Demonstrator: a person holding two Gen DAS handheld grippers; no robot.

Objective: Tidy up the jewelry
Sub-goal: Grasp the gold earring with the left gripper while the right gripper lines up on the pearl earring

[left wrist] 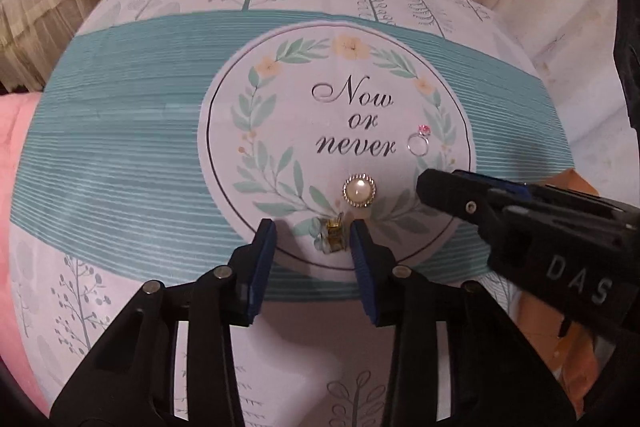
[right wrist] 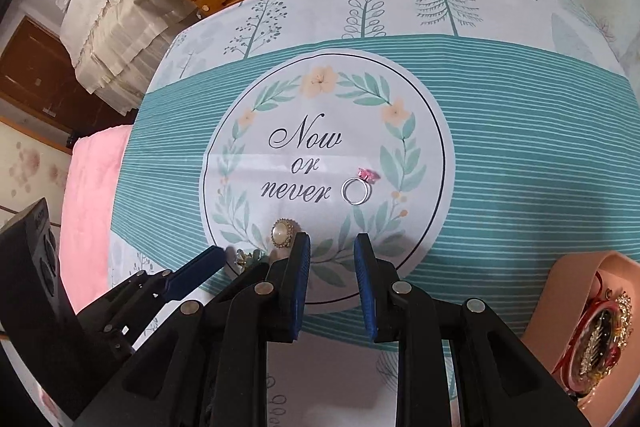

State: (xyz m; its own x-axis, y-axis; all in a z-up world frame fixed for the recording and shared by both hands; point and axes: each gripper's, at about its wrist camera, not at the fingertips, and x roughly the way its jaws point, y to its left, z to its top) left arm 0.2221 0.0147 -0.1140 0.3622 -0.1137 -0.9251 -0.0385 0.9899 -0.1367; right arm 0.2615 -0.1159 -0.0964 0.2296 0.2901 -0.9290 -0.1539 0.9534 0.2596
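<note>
Flower clip [left wrist: 330,235] on counter [left wrist: 132,155], between spread pads of left tool [left wrist: 313,241], touching neither. Small, light, stiff, likely slippery: pinch across sides. Pearl brooch [left wrist: 359,191] just beyond, ring [left wrist: 418,143] farther. Right tool [right wrist: 331,259] released, empty.

The little flower piece [left wrist: 330,235] is too small and glary to read in the left wrist view; can't tell if it's a clip, earring or brooch, or whether the left gripper's [left wrist: 313,233] right finger [left wrist: 360,247] is touching it. From the right wrist it [right wrist: 247,258] is half hidden behind the fingers. The pearl brooch [right wrist: 283,233] has its right edge tucked behind the right gripper's left finger [right wrist: 300,259]. The pink tray [right wrist: 576,307] is cut off by the frame edge, and what's inside [right wrist: 600,339] is a tangle of red cord and sparkly stuff I can't separate. The ring's pink stone [right wrist: 369,174] is just a blur.
</note>
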